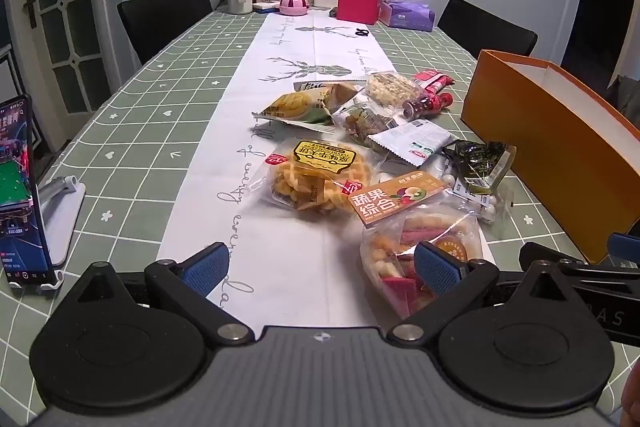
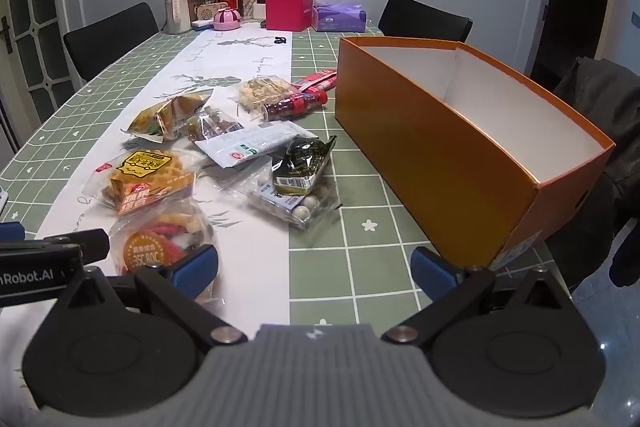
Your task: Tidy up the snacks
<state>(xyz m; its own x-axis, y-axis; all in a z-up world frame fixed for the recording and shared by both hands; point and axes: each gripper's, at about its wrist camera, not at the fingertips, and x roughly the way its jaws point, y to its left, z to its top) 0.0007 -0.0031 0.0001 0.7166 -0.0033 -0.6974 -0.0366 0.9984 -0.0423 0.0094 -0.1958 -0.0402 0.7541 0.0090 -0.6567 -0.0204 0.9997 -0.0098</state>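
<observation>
On the left wrist view, I saw the mixed fruit-veg crisp bag (image 1: 416, 227), clear with an orange header, lying on the white runner (image 1: 288, 259). Waffle pack (image 1: 316, 175) sat just beyond it, phone on stand (image 1: 18, 195) far left. Left gripper (image 1: 322, 269) was spread wide, holding nothing, right pad over the bag. Right wrist view: orange box (image 2: 460, 147) stood open beside the snack pile (image 2: 248, 139); right gripper (image 2: 316, 269) gaped too, crisp bag at its left finger (image 2: 196, 271).
</observation>
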